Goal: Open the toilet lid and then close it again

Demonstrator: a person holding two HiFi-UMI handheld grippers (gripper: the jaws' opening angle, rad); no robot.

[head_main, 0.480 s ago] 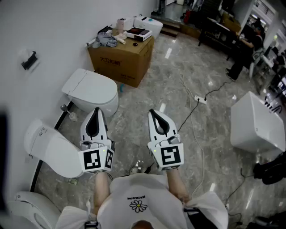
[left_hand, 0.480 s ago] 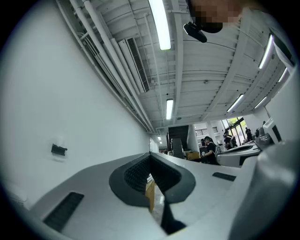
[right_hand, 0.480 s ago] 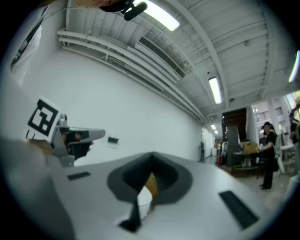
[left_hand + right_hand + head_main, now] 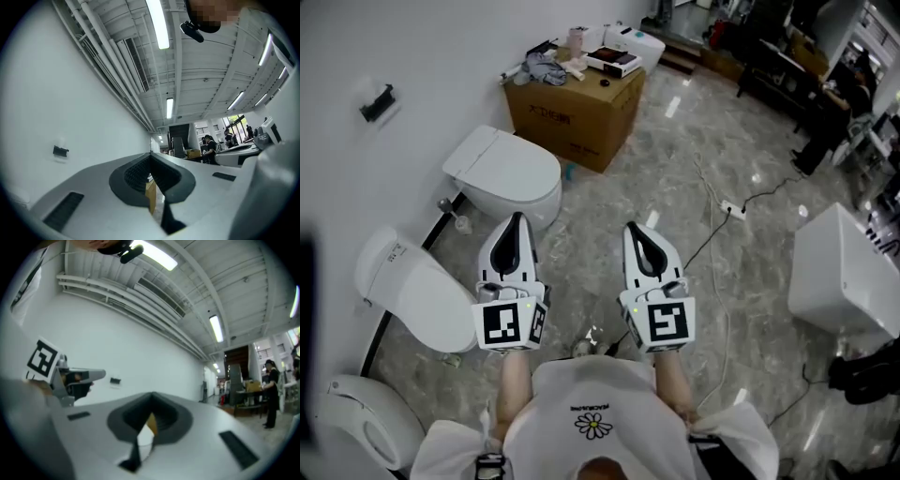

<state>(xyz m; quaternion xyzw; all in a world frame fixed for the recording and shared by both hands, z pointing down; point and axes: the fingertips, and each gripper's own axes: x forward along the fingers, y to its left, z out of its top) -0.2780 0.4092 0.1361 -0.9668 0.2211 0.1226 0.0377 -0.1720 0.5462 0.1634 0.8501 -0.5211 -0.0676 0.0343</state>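
Cardboard box point(image 4: 572, 117) under clutter point(image 4: 546, 67), toilet lid point(image 4: 502, 169) down, left gripper point(image 4: 517, 221) and right gripper point(image 4: 631, 230) jaws clenched

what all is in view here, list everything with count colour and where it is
toilets: three, white, in a row along the left wall; the other two lie nearer the person
cardboard box: one, brown, against the wall past the toilets, clutter on top
boxy unit: one, white, on the floor at the right edge
power strip: one, white, on the marble floor, with a black cable
wall bracket: one, black, on the white wall
bystander: at least one, dark clothes, far end by the desks
shirt: one, white with a daisy print, on the wearer, bottom centre
left gripper: one, white and black, jaws shut, empty, over the floor
right gripper: one, same colours, jaws shut, empty, beside the left
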